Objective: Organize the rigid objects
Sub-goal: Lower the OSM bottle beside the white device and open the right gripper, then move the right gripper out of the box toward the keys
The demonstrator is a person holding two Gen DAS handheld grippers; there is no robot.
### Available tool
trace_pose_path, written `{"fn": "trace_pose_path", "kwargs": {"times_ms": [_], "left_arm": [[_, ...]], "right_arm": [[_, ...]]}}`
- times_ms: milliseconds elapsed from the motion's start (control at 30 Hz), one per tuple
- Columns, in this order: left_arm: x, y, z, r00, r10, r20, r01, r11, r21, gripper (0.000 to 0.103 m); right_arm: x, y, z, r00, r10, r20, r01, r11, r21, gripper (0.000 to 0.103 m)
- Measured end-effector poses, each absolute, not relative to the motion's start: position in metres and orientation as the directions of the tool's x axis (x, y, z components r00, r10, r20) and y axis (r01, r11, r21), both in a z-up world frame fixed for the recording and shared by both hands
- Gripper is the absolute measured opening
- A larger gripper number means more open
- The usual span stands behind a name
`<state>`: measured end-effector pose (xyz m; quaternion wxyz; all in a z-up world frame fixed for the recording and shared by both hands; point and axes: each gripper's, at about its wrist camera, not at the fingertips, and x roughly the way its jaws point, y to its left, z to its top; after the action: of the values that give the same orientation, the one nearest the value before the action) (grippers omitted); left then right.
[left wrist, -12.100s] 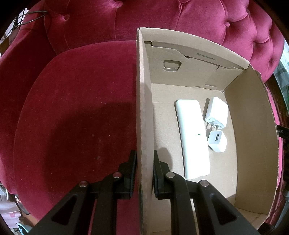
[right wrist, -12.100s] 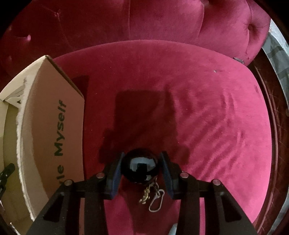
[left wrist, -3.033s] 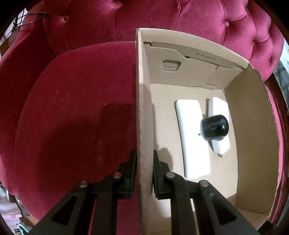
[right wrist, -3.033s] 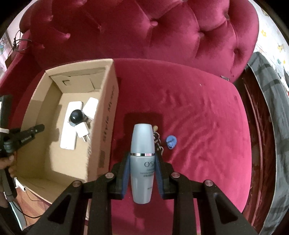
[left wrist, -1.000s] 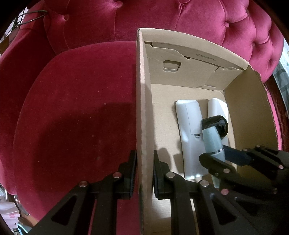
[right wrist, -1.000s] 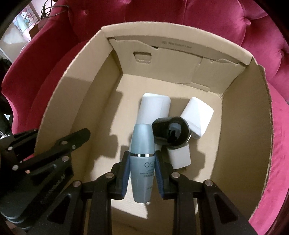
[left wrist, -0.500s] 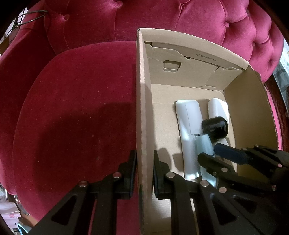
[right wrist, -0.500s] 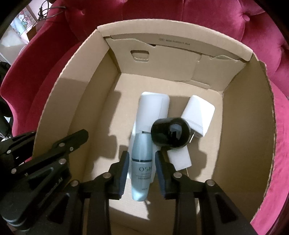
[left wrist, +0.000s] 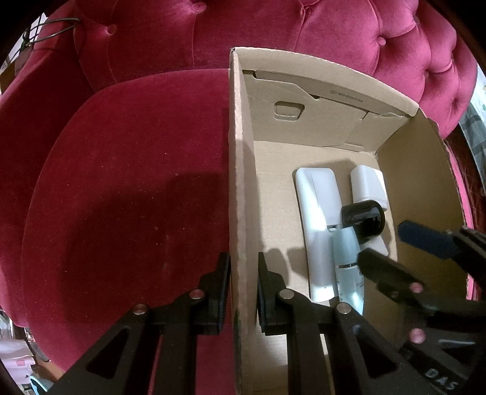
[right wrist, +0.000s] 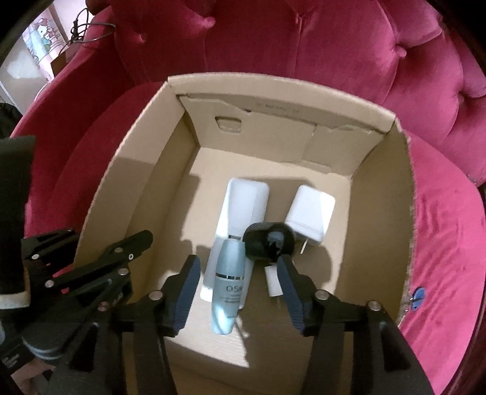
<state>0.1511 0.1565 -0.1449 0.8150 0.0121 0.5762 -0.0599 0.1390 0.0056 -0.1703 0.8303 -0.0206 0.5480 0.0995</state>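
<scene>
An open cardboard box [right wrist: 139, 170] sits on a red velvet sofa. Inside lie a long white flat device [right wrist: 243, 209], a white charger [right wrist: 309, 215], a black round object [right wrist: 267, 243] and a pale blue cosmetic bottle [right wrist: 227, 288], which rests partly on the white device. My right gripper [right wrist: 237, 291] is open above the bottle, not touching it; it also shows in the left wrist view [left wrist: 391, 252]. My left gripper [left wrist: 243, 288] is shut on the box's left wall [left wrist: 240, 212]. The bottle shows in the left wrist view [left wrist: 347, 261] too.
The tufted sofa back [left wrist: 273, 33] rises behind the box. A small blue item [right wrist: 417, 294] lies on the seat [right wrist: 449, 243] just right of the box. A cable [left wrist: 45, 27] hangs at the far left.
My right gripper has opened, let go of the bottle and pulled back up. The bottle now lies in the box. My left gripper has not moved.
</scene>
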Motion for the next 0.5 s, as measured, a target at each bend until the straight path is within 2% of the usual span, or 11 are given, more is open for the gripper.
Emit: {"fn": "trace_pose_path", "kwargs": {"times_ms": [267, 400, 500], "left_arm": [[0.151, 0.154, -0.146, 0.330, -0.078, -0.941, 0.112, 0.993, -0.043, 0.017], [0.151, 0.154, -0.146, 0.330, -0.078, -0.941, 0.113, 0.993, -0.043, 0.017], [0.151, 0.154, -0.146, 0.330, -0.078, -0.941, 0.113, 0.993, -0.043, 0.017]], "right_arm": [[0.127, -0.002, -0.137, 0.432, 0.111, -0.895, -0.177, 0.984, 0.037, 0.080], [0.125, -0.009, -0.128, 0.433, 0.097, -0.896, -0.163, 0.986, 0.028, 0.084], [0.123, -0.015, -0.121, 0.438, 0.087, -0.895, -0.156, 0.988, 0.020, 0.094]]}}
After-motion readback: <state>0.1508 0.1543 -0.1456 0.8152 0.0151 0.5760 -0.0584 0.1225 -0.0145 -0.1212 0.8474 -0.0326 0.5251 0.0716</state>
